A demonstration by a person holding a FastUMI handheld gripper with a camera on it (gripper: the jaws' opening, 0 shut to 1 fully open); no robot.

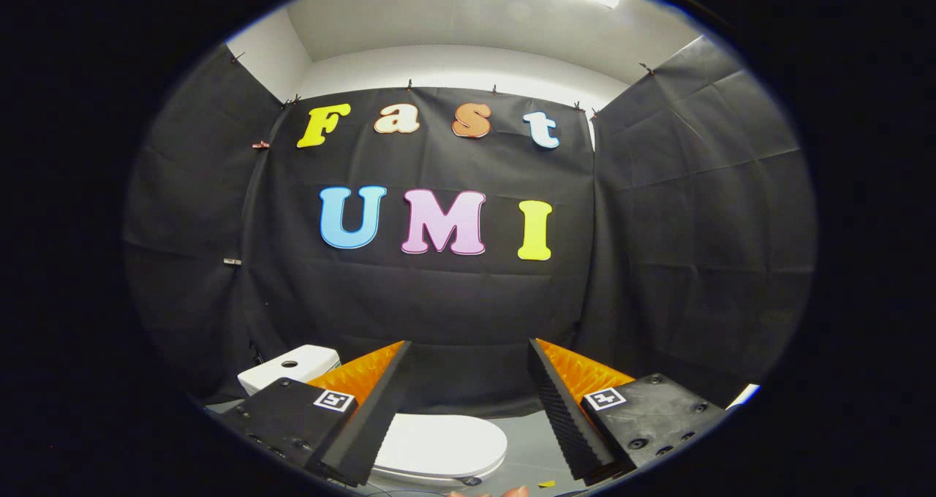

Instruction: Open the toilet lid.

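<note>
Black cloth walls (453, 300) close the booth on three sides, with a pale grey floor (537, 446) below and a bright strip of ceiling light above. I hold my gripper (468, 402) high and nearly level, its two fingers spread wide apart with nothing between them. Low down between the fingers, well below their tips, lies the white toilet lid (439, 446), shut flat on the bowl. The white tank (292, 365) with its round flush button stands just beyond my left finger, so the hinge must be on that side and the free rim of the lid curves round towards my right finger.

As I judge it, I am in the approach, and nothing of the opening is done. To do it well I should tip the fingers down and come in at the rounded free rim, far from the hinge, where the lid lifts easiest. One finger slid under the lip ought to do, or a light pinch on the edge. Then I should swing up in an arc about the hinge rather than pulling straight, lest the smooth plastic slip off the ridged pad.
</note>
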